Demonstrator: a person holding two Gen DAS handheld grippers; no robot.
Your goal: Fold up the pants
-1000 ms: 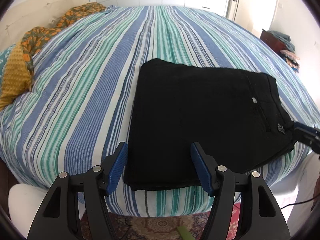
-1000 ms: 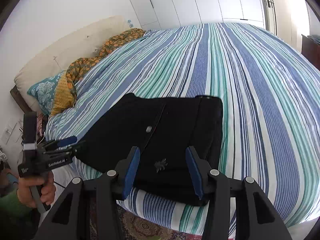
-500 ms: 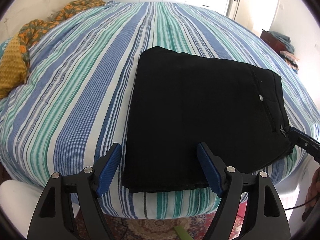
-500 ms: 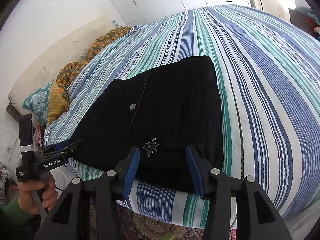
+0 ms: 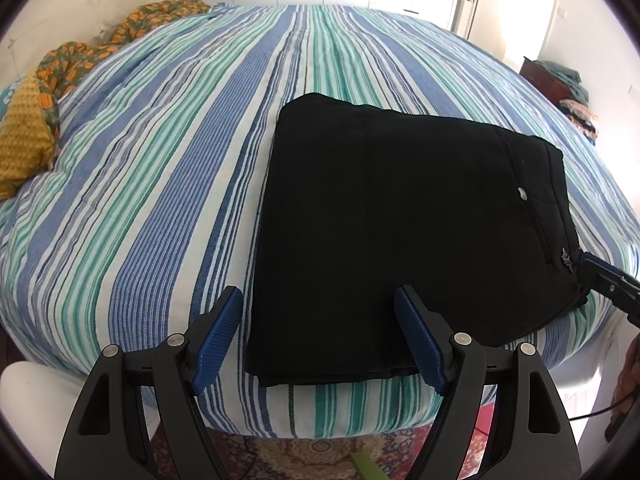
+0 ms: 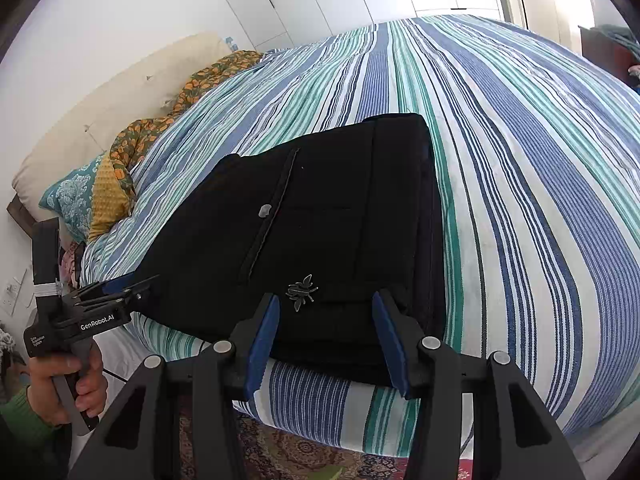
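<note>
Black pants lie folded into a flat rectangle near the front edge of the striped bed. They carry a silver button and a small metal insect emblem. My left gripper is open above the pants' near left corner, one finger over the bedspread and one over the cloth. My right gripper is open at the near edge on the waistband side, with the emblem just ahead of its gap. Neither set of pads touches the cloth. The right gripper's tip shows at the pants' right corner.
An orange patterned cloth, a yellow cushion and a teal pillow lie at the head of the bed. A patterned rug shows below the bed edge. A dark cabinet stands at the far right. A hand holds the left gripper.
My left gripper's jaws have spread wider. The right gripper has come down closer to the pants' near edge and rolled a little. The pants have not moved.
</note>
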